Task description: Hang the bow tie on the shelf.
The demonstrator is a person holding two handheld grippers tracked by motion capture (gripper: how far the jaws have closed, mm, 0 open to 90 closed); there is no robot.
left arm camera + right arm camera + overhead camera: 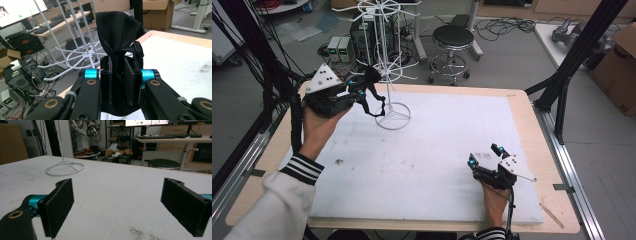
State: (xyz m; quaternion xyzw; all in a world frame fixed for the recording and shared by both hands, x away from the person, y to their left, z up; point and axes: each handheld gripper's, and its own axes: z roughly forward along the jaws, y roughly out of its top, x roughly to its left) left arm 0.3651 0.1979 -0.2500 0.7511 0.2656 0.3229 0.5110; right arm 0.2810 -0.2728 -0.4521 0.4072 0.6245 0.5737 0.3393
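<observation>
My left gripper [360, 93] is held above the table's far left, shut on a black cloth piece with straps [374, 95]. In the left gripper view the black cloth [117, 35] bunches up between the closed pads and rises above them. A white wire rack [384, 60] stands just to the right of it, its ring base [393, 116] on the white mat. My right gripper [484, 155] rests low at the near right of the table, open, with nothing between its pads [58, 205].
A white mat [432, 150] covers most of the wooden table [532, 125]. A black stool [452, 40] and power supplies [339, 47] sit on the floor beyond the far edge. Black frame posts [577, 55] rise at the right.
</observation>
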